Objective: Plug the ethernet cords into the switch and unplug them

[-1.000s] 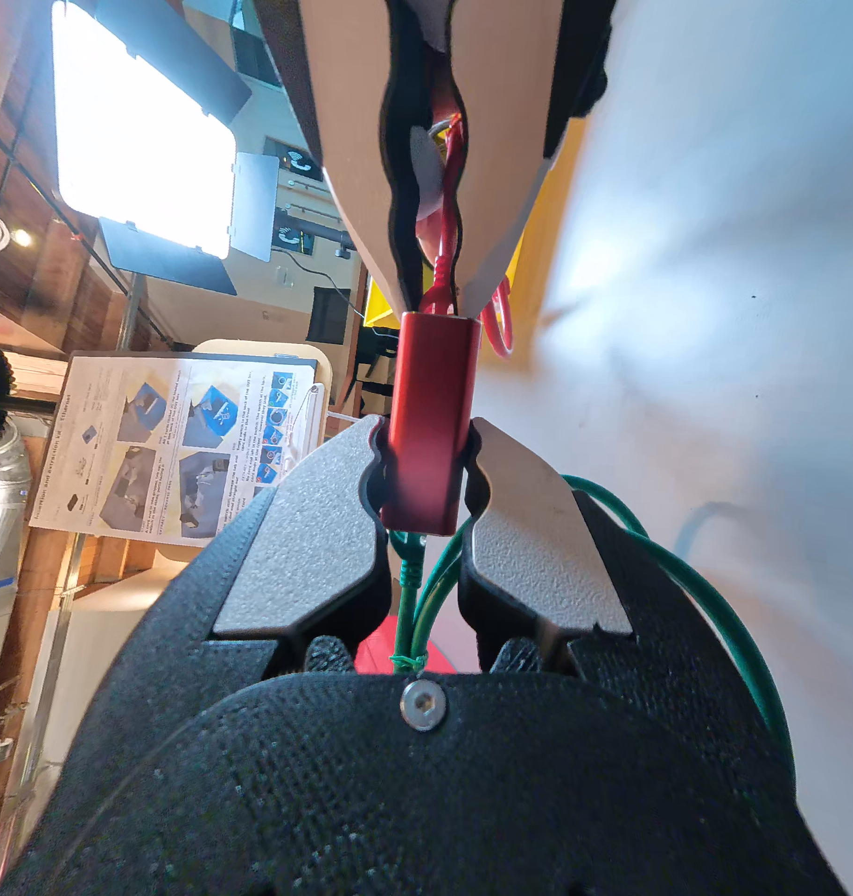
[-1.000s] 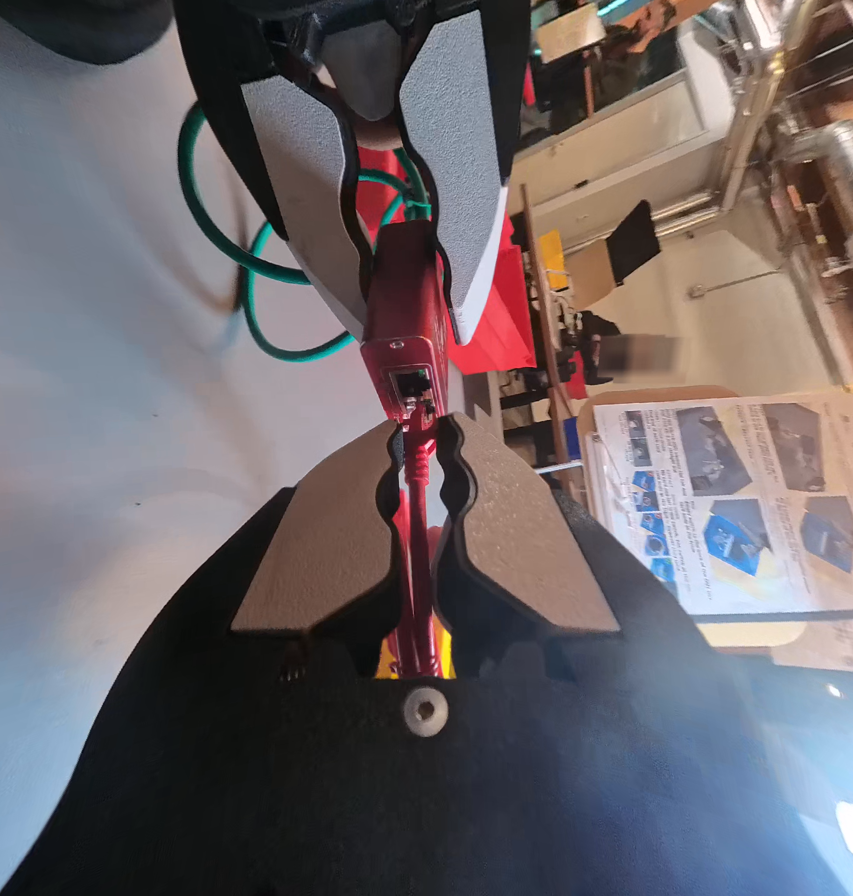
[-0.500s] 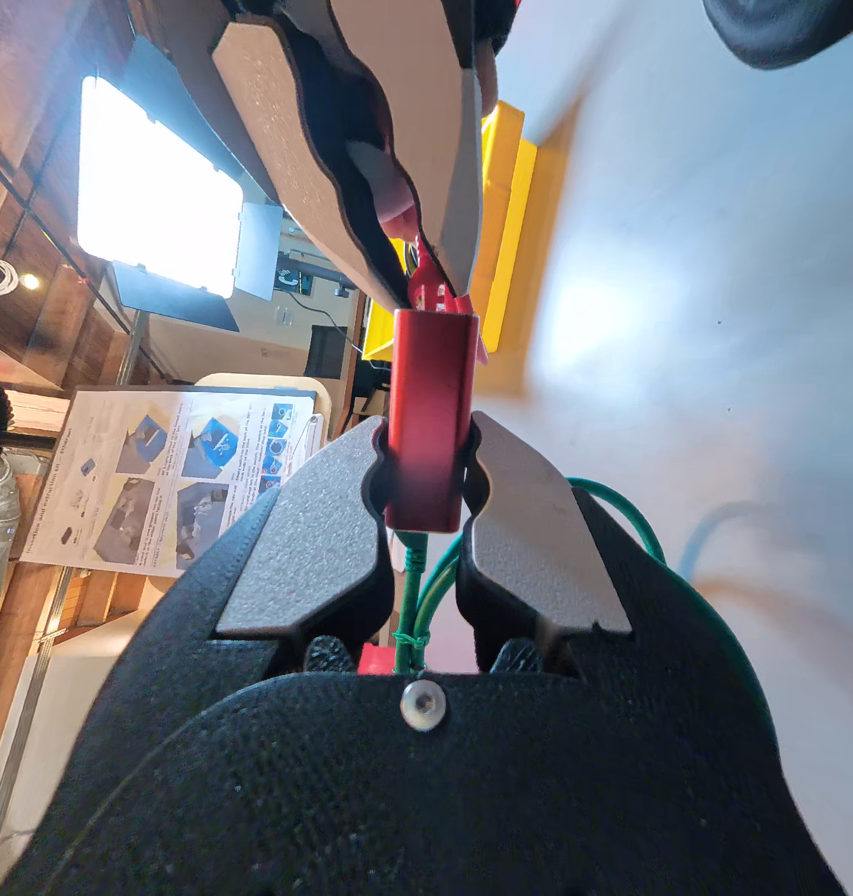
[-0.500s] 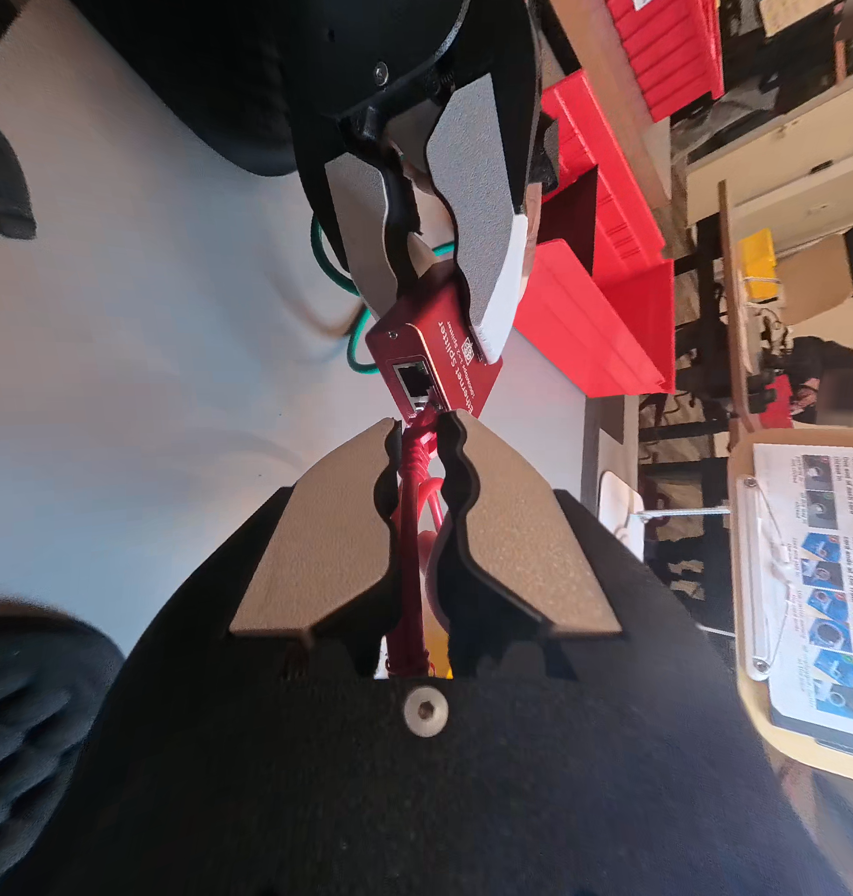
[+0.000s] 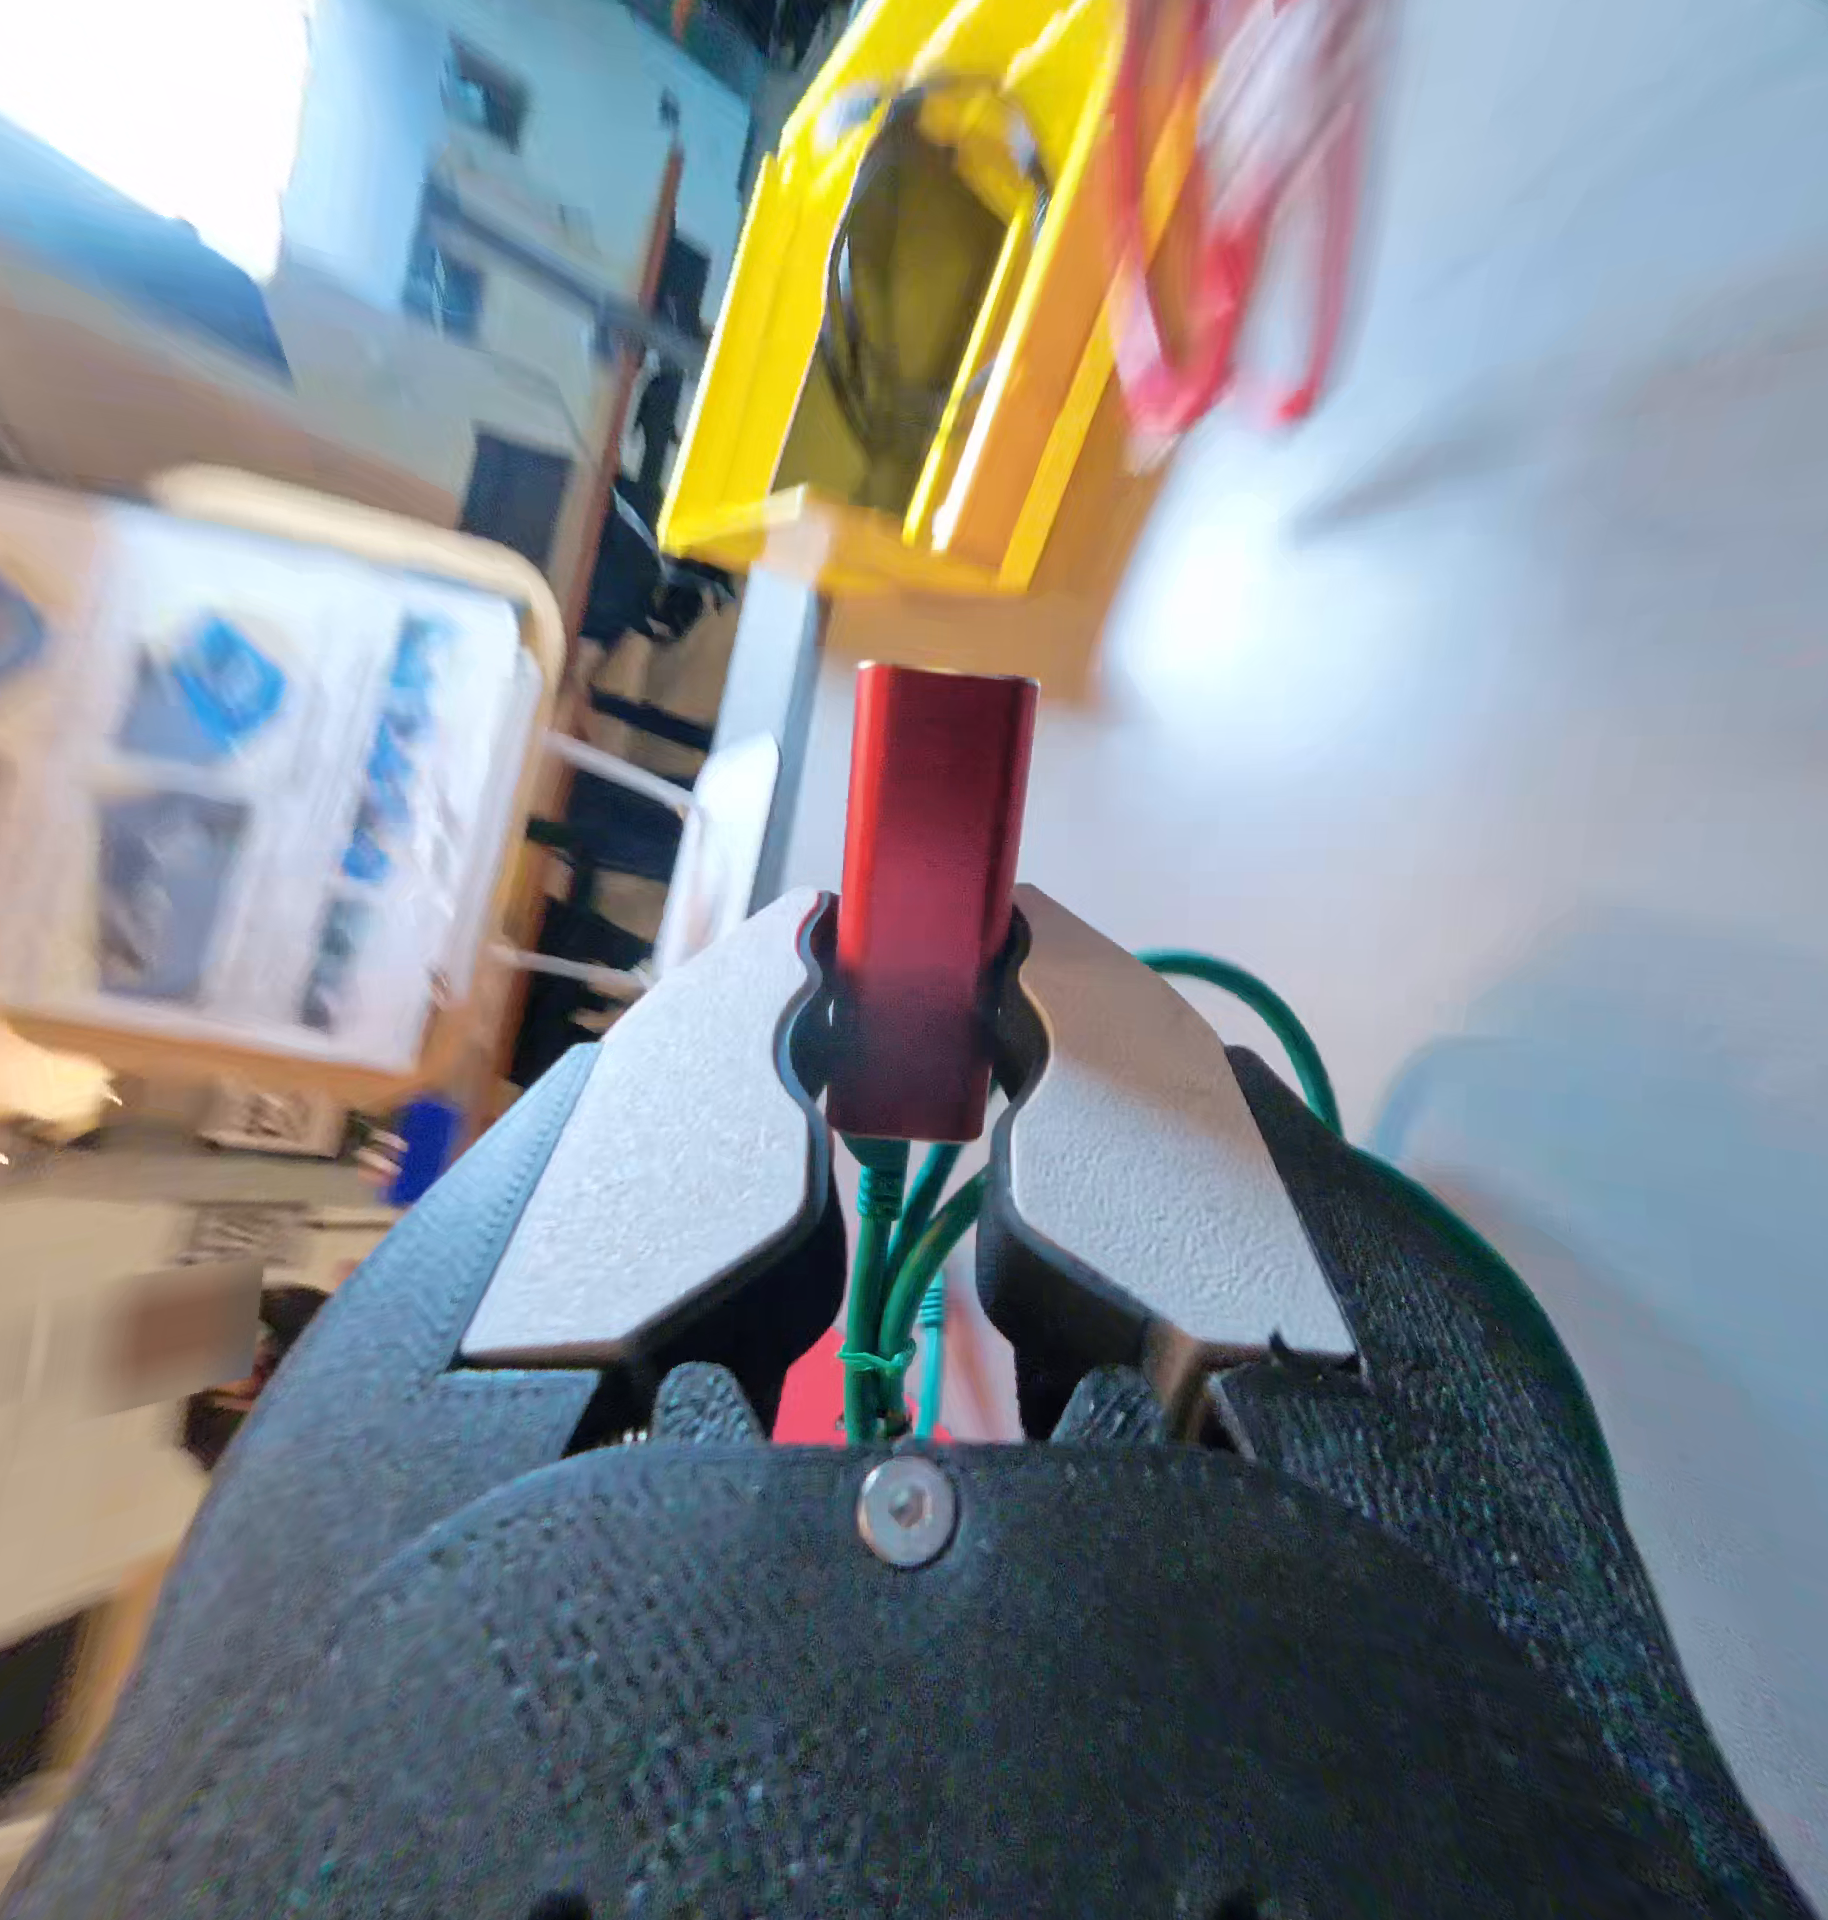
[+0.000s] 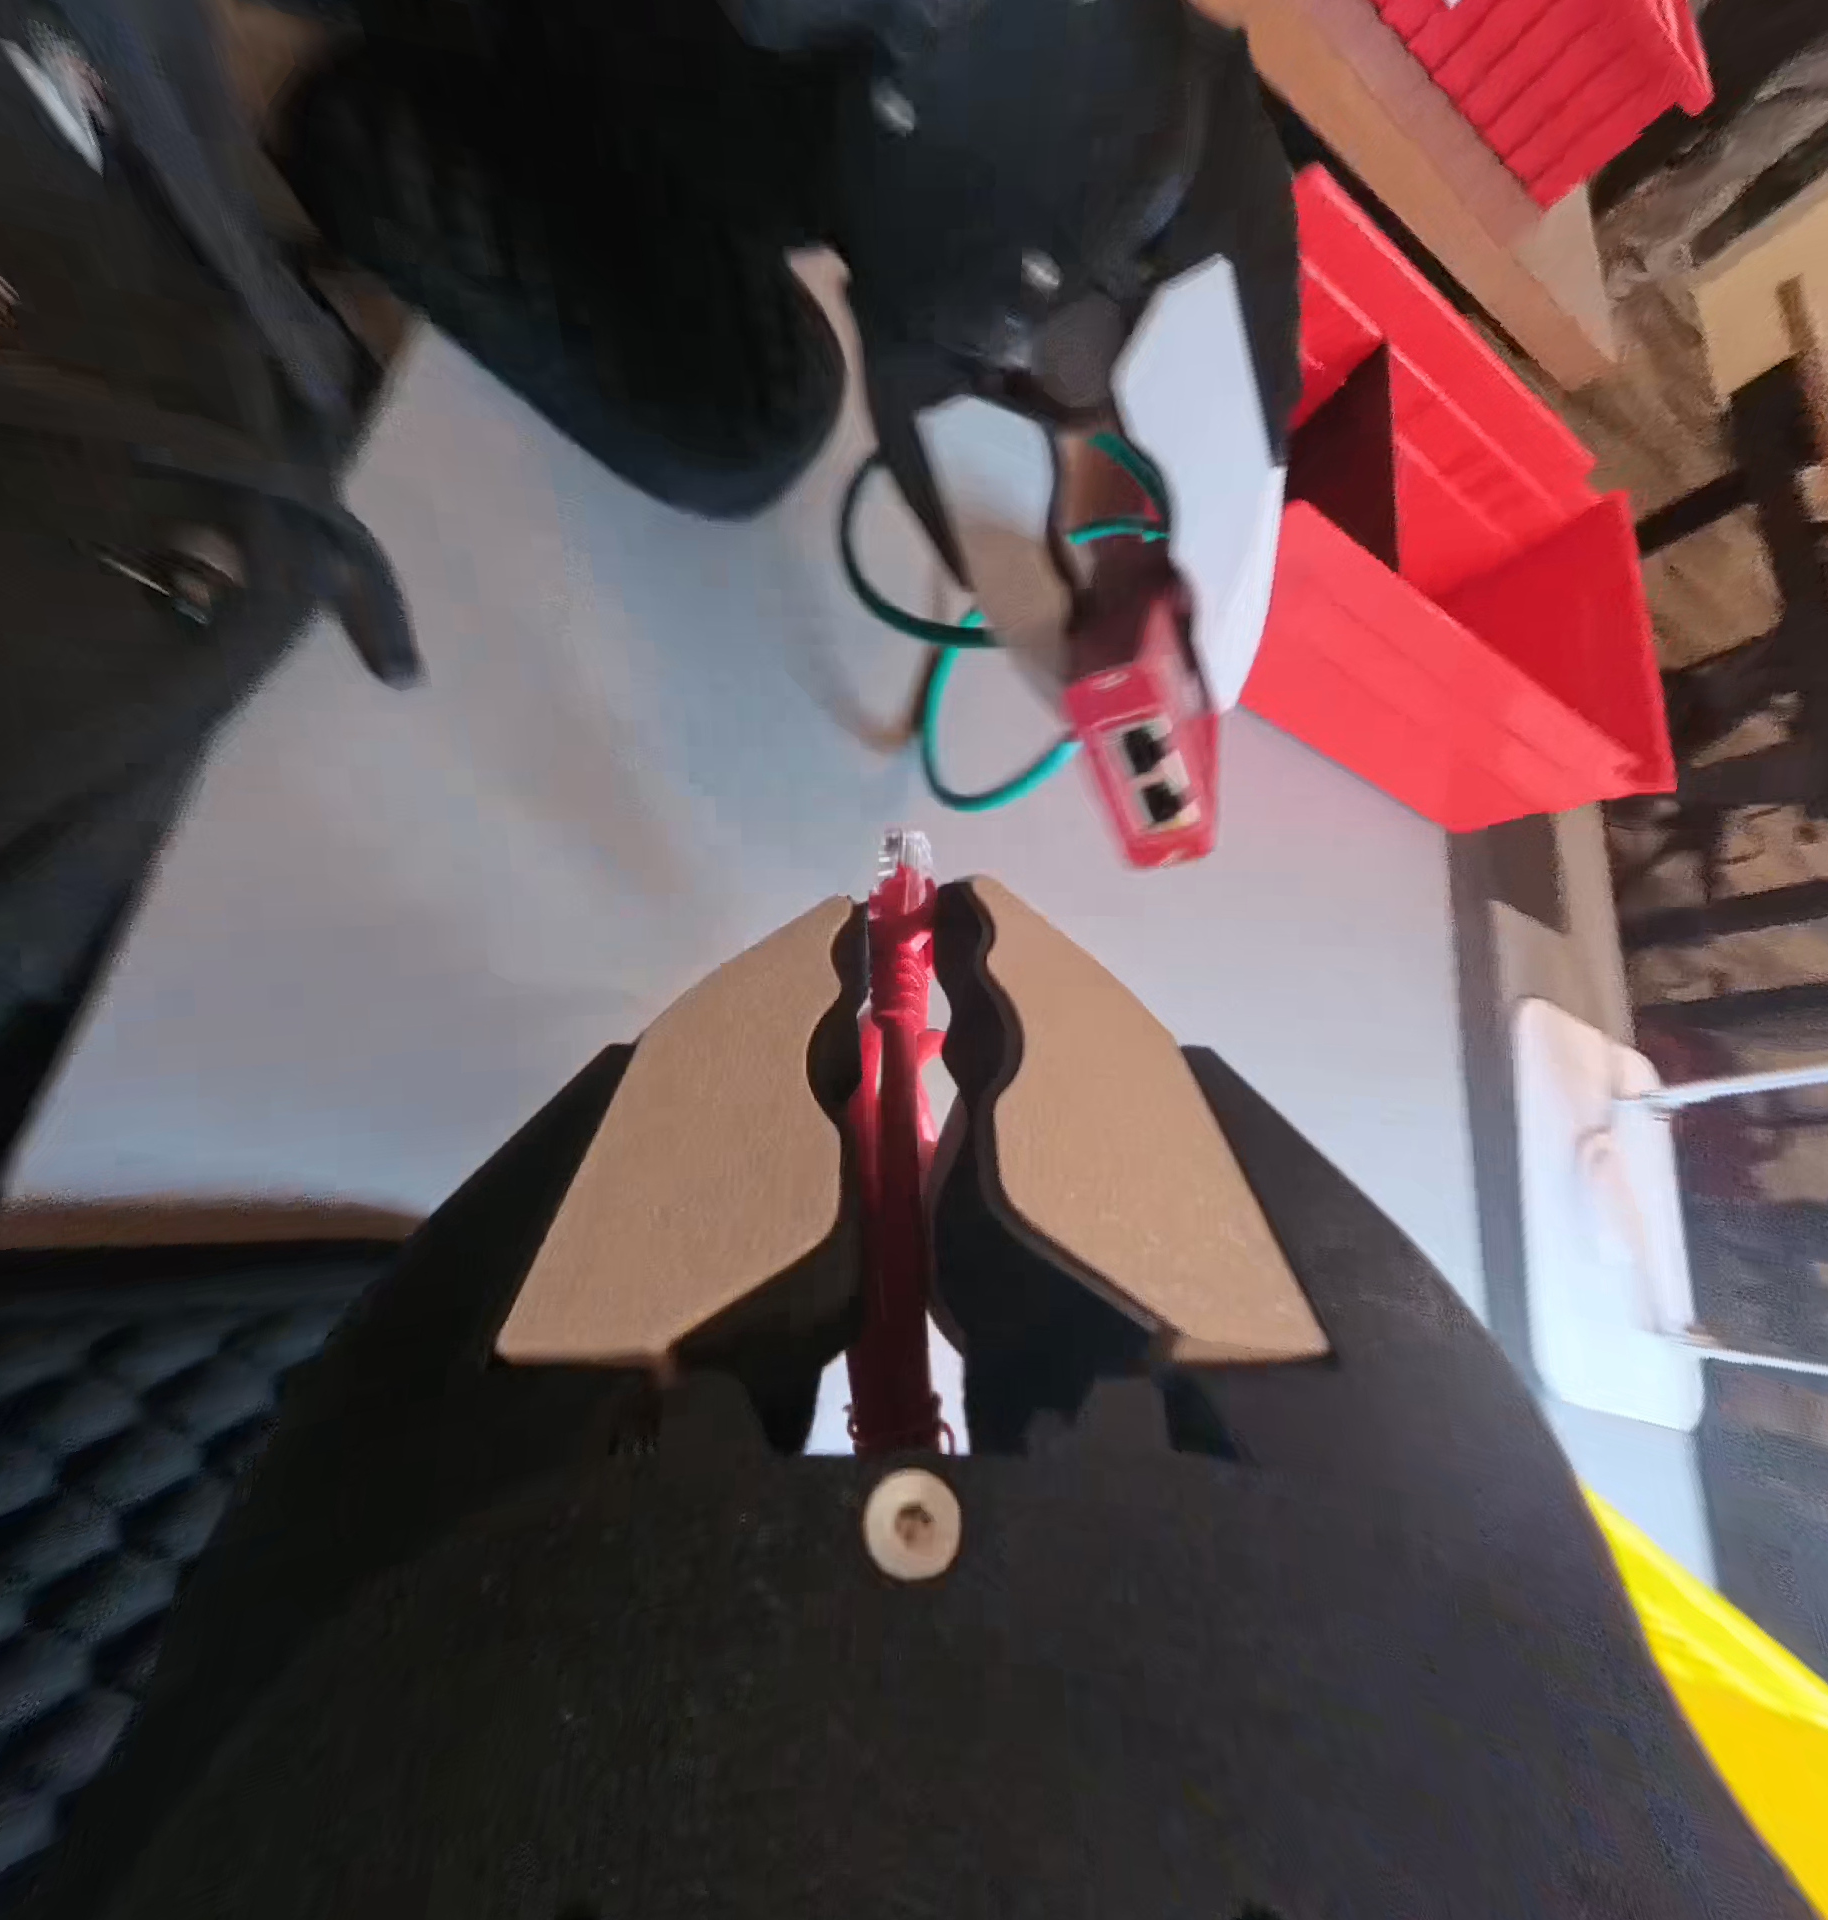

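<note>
My left gripper is shut on the red switch, a small red metal box held above the white table. A green cord is plugged into its near end and loops to the right. In the right wrist view the switch shows two open ports on its face, with the left gripper behind it. My right gripper is shut on the red cord. Its clear plug sticks out past the fingertips, free of the switch and apart from it. Loops of the red cord lie blurred far ahead.
A yellow bin stands at the table's far edge in the left wrist view. Red bins stand at the right in the right wrist view. An instruction sheet on a board stands left. A dark chair and bag lie beyond the table.
The red cord's plug has come out of the switch. The two grippers have pulled apart, and the right gripper has left the left wrist view.
</note>
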`<state>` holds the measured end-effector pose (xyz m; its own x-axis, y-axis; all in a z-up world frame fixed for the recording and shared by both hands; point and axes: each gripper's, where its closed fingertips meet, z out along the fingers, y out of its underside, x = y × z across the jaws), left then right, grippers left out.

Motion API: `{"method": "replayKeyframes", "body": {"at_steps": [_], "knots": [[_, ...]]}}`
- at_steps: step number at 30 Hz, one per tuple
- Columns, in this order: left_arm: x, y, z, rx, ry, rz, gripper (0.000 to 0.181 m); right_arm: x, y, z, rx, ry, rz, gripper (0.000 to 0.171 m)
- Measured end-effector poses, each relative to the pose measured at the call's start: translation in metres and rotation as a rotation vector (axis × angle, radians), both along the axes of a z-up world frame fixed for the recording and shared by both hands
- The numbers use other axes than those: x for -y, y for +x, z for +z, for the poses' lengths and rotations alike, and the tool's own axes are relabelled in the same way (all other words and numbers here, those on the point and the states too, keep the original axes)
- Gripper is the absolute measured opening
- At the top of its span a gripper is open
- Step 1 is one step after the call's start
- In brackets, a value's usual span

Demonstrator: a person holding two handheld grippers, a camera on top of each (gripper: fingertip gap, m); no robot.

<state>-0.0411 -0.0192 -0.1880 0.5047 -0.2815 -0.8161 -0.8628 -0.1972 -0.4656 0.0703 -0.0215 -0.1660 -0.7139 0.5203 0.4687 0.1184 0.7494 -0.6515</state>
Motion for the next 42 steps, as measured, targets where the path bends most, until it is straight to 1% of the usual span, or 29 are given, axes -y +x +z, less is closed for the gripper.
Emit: {"method": "replayKeyframes", "body": {"at_steps": [1,2,4,7,11,13,14,16,18,19,20,22,23,24,25,26,27,28,29,32,35,37,40,42], "knots": [[0.006,-0.008,0.002,0.145,-0.011,-0.020,0.028,-0.002,0.003,0.002,-0.014,-0.019,-0.019,0.012],[0.011,-0.007,0.013,0.227,0.020,-0.035,0.028,-0.009,0.003,0.003,-0.048,0.003,-0.051,0.012],[0.011,0.001,0.026,0.240,0.054,-0.031,0.028,-0.025,-0.002,0.017,-0.121,-0.007,-0.123,0.013],[0.008,0.001,0.026,0.302,0.056,-0.018,0.028,-0.062,-0.009,0.060,-0.230,0.014,-0.249,0.013],[0.011,-0.010,0.040,0.510,0.112,-0.027,0.028,-0.118,-0.017,0.123,-0.342,0.033,-0.415,0.014],[0.013,-0.014,0.044,0.580,0.135,-0.034,0.028,-0.140,-0.025,0.139,-0.382,0.048,-0.464,0.013],[0.012,-0.017,0.044,0.598,0.146,-0.030,0.028,-0.151,-0.029,0.141,-0.408,0.080,-0.479,0.014],[0.012,-0.022,0.041,0.605,0.160,-0.019,0.029,-0.179,-0.039,0.129,-0.437,0.173,-0.531,0.014],[0.012,-0.023,0.038,0.592,0.166,-0.016,0.029,-0.211,-0.045,0.094,-0.443,0.336,-0.565,0.013],[0.012,-0.022,0.038,0.584,0.168,-0.017,0.029,-0.227,-0.045,0.067,-0.408,0.413,-0.577,0.014],[0.012,-0.022,0.038,0.577,0.170,-0.018,0.029,-0.243,-0.044,0.034,-0.338,0.463,-0.601,0.018],[0.011,-0.020,0.038,0.573,0.169,-0.023,0.029,-0.263,-0.035,-0.027,-0.177,0.479,-0.645,0.027],[0.011,-0.019,0.037,0.572,0.166,-0.024,0.029,-0.270,-0.029,-0.049,-0.102,0.483,-0.673,0.031],[0.010,-0.019,0.036,0.573,0.164,-0.023,0.029,-0.278,-0.024,-0.057,-0.061,0.553,-0.701,0.036],[0.009,-0.019,0.035,0.575,0.160,-0.022,0.030,-0.277,-0.023,-0.057,-0.046,0.543,-0.713,0.051],[0.008,-0.019,0.033,0.580,0.155,-0.023,0.030,-0.270,-0.024,-0.054,-0.027,0.464,-0.725,0.062],[0.007,-0.018,0.032,0.587,0.150,-0.023,0.030,-0.262,-0.025,-0.050,-0.007,0.391,-0.730,0.068],[0.007,-0.018,0.032,0.593,0.147,-0.021,0.030,-0.257,-0.025,-0.042,-0.008,0.359,-0.723,0.069],[0.006,-0.018,0.032,0.597,0.147,-0.021,0.030,-0.251,-0.026,-0.032,-0.031,0.330,-0.709,0.070],[0.006,-0.017,0.035,0.615,0.154,-0.027,0.030,-0.220,-0.032,-0.002,-0.097,0.131,-0.668,0.066],[0.007,-0.012,0.043,0.659,0.154,-0.076,0.030,-0.170,-0.040,0.021,-0.184,-0.037,-0.553,0.056],[0.007,-0.006,0.054,0.747,0.146,-0.142,0.029,-0.130,-0.047,0.028,-0.220,-0.140,-0.454,0.052],[0.006,0.007,0.085,0.923,0.160,-0.293,0.028,-0.072,-0.061,0.030,-0.233,-0.299,-0.300,0.050],[0.005,0.015,0.106,1.046,0.155,-0.396,0.028,-0.041,-0.073,0.038,-0.237,-0.435,-0.215,0.051]]}}
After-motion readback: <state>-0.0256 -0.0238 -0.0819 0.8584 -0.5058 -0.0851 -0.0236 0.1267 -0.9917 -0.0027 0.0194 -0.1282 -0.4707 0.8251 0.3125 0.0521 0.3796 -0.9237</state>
